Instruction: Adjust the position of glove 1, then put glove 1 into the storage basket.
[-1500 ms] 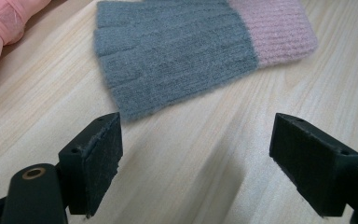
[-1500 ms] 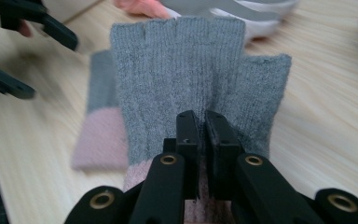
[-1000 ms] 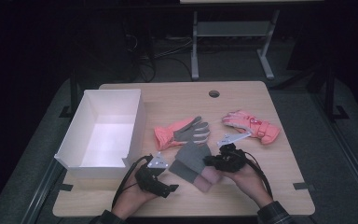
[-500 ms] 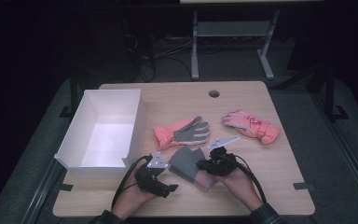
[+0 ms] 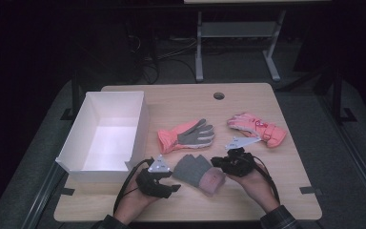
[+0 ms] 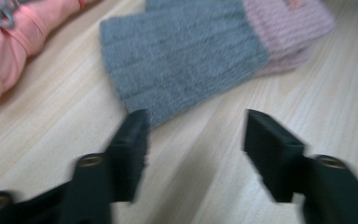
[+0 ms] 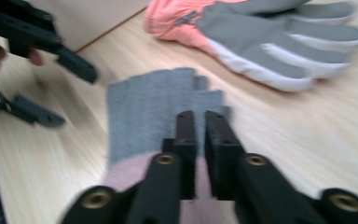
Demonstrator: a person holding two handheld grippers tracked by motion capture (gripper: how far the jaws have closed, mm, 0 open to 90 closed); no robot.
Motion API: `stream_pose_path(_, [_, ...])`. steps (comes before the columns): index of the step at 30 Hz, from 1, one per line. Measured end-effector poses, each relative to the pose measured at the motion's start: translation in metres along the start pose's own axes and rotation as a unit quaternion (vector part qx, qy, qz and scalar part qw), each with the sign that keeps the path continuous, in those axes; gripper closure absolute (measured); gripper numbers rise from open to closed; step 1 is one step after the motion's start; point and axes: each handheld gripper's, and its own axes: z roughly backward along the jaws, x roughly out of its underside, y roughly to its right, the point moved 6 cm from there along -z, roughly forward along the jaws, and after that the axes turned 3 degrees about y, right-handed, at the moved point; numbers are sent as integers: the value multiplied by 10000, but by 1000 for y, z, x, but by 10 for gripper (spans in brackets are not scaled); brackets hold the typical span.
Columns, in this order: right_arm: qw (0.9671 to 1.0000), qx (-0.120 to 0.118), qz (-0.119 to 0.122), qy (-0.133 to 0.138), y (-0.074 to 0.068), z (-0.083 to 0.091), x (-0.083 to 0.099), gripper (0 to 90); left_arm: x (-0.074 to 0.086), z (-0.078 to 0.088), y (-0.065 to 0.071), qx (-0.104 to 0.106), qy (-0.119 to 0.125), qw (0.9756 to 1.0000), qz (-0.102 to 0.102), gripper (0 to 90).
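High view: grey knit glove (image 5: 198, 171) near-centre on tabletop (image 5: 248, 107), between both tools. Left tool (image 6: 193, 156): gaping wide just short of glove. Right tool (image 7: 199, 140): nearly closed over pink cuff; best pinch cuff squarely before lifting.

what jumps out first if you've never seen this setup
The grey knit glove with a pink cuff lies at the table's near edge between the left gripper, open, and the right gripper, nearly shut over it. Behind lie two salmon-pink gloves; left, a white box.
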Motion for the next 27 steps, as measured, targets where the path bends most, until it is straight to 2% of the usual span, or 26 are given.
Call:
stream_pose_path(1, [10000, 12, 78, -10, 4, 4, 2, 893, -1, 1, 1, 36, 18, 10000, 10, 601])
stream_pose_path(2, [9999, 26, 140, -4, 7, 7, 3, 900, -3, 3, 2, 161, 65, 9998, 13, 677])
stream_pose_path(3, [9999, 26, 140, -4, 7, 7, 3, 900, -3, 3, 2, 161, 65, 9998, 13, 813])
stream_pose_path(4, [9996, 61, 265, -33, 14, 12, 9, 900, -4, 3, 3, 195, 56, 9998, 51, 813])
stream_pose_path(6, [9993, 38, 351, -75, 22, 18, 17, 895, -6, 1, 4, 193, 30, 9998, 104, 895])
stream_pose_path(11, [9986, 73, 342, -409, 38, 19, 43, 895, -8, -8, 8, 240, -44, 9996, 161, 896])
stream_pose_path(14, [9978, -56, 348, -560, 34, 13, 51, 900, -9, -16, 11, 254, -143, 9995, 119, 896])
stream_pose_path(15, [9977, -79, 352, -575, 32, 12, 50, 900, -9, -17, 11, 252, -164, 9995, 82, 896])
stream_pose_path(17, [9977, -139, 392, -545, 30, 9, 48, 900, -11, -21, 12, 256, -128, 9995, 154, 895])
stream_pose_path(18, [9974, -166, 431, -556, 29, 7, 47, 900, -12, -22, 11, 260, -178, 9995, 88, 895])
stream_pose_path(19, [9971, -183, 499, -538, 29, 5, 47, 900, -13, -25, 11, 267, -153, 9994, 160, 895])
stream_pose_path(20, [9970, -199, 489, -564, 27, 3, 46, 900, -13, -26, 10, 296, -222, 9993, 103, 895])
stream_pose_path(23, [9959, -230, 570, -658, 25, -3, 46, 900, -14, -32, 8, 271, -246, 9993, 95, 895])
stream_pose_path(27, [9943, -302, 696, -748, 21, -6, 48, 900, -16, -38, 6, 242, -244, 9993, 148, 895])
